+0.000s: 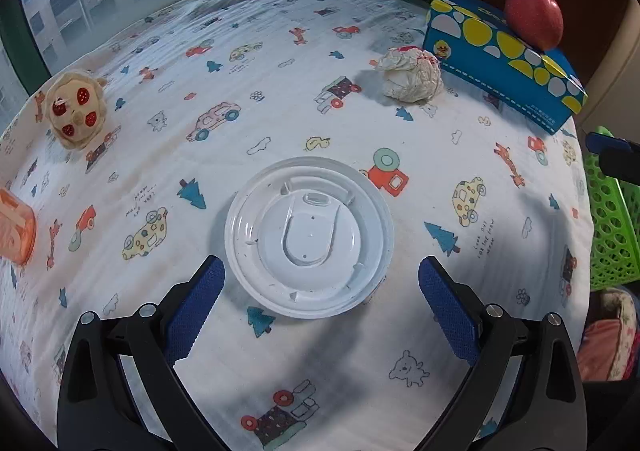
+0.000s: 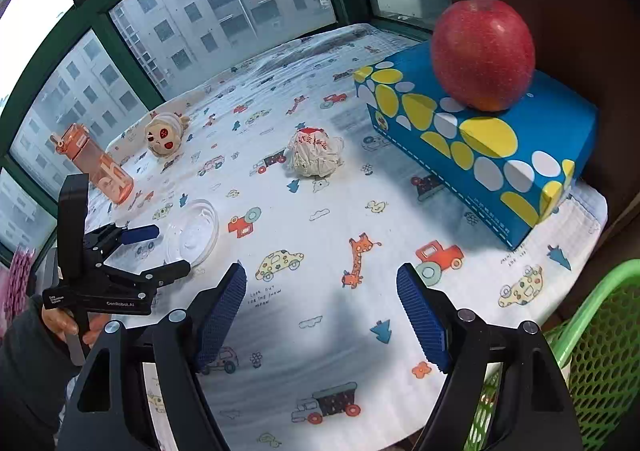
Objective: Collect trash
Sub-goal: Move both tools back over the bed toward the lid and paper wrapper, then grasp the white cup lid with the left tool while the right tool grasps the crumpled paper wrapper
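The bench (image 2: 320,303), under a white cloth w/ cartoon cars, trees and giraffes, ran up to a green-framed window (image 2: 132,47). A blue tissue box (image 2: 500,171) w/ yellow and white dots sat at the far right edge, a red apple (image 2: 483,55) resting on top of it. A green perforated basket (image 2: 596,351) stood off the bench's right side, near the right gripper.

The left gripper (image 1: 320,271) hung low over the cloth, fingers (image 1: 208,283) spread wide and holding nothing; the clear plastic lid (image 1: 310,237) lay flat between and just ahead of the tips (touching or not, can't tell). The right gripper (image 2: 322,283) was wide open too, empty, over bare cloth nearer the basket.

An orange water bottle (image 2: 100,167) stood at the far left by the window. The crumpled paper ball (image 2: 314,153), white w/ red print, sat mid-bench just beside the tissue box's near end, well apart from both grippers. A small beige plush toy (image 2: 164,135) w/ red spots lay between bottle and paper ball, toward the window.
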Demonstrator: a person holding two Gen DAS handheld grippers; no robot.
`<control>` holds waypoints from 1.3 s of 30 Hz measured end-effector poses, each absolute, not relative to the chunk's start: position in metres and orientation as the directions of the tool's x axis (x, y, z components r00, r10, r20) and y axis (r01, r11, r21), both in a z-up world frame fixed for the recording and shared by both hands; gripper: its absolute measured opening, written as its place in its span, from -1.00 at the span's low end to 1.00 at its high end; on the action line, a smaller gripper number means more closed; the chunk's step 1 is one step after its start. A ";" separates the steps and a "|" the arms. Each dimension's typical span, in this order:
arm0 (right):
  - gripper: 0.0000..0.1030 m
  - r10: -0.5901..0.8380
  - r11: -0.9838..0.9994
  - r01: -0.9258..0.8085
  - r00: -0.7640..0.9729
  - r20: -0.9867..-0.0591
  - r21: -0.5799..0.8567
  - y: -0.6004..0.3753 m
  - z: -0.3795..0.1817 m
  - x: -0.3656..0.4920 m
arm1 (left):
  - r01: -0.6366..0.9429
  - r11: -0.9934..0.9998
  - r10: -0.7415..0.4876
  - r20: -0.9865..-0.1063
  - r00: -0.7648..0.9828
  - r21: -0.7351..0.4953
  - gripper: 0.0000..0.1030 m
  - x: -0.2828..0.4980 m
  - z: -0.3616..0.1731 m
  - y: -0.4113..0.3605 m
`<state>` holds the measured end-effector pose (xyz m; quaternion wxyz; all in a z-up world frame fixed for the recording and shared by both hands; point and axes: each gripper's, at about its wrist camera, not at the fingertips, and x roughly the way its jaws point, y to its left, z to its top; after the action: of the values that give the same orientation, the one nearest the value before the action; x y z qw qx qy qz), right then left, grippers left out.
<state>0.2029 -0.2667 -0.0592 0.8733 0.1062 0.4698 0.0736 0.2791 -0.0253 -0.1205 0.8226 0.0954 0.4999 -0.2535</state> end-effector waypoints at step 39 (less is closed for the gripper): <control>0.45 0.217 0.971 -0.018 0.492 -0.843 0.239 -0.235 -0.125 0.361 | 0.452 0.875 -0.368 -0.843 0.392 -0.172 0.77 0.286 -0.120 0.002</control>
<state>0.3614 -0.2353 -0.1253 0.8578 0.0998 0.4995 0.0684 0.2855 0.0024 -0.1198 0.8332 0.0423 0.4935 -0.2459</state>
